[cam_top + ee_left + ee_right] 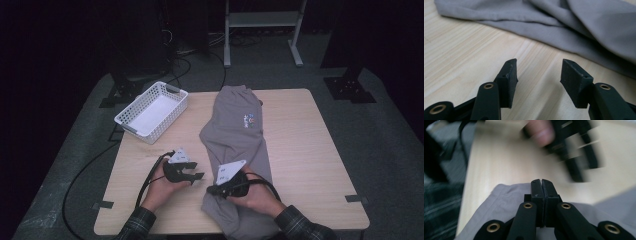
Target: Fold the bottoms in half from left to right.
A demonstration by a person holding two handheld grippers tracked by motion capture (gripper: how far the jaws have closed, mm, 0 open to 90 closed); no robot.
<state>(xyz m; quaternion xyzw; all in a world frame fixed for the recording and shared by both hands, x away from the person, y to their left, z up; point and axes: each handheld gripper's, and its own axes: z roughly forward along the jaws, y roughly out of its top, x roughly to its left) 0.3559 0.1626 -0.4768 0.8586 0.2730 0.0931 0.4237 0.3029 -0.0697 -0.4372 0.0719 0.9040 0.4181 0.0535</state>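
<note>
The right gripper (212,190) lies low over the near end of the grey trousers (237,135), pointing left. In the right gripper view its jaws are pressed together (541,185) with the pads meeting face to face; grey cloth lies under and around them, but whether a fold is caught between the pads cannot be told. The hand (255,195) that bears it rests on the cloth, with a plaid sleeve (300,225) behind it.

The left gripper (197,177) is held just left of the trousers, pointing right toward them. Its jaws stand spread apart (537,75) with only bare wood between them, and the trousers' edge lies just beyond the tips without touching them.

The trousers are stretched along the middle of the wooden surface (310,160), waistband at the far edge, legs running toward the person, and the near end bunched at the near edge. A small coloured emblem (248,120) shows on the far half.

A white plastic basket (150,111) stands at the far left corner of the surface, well apart from both grippers.
</note>
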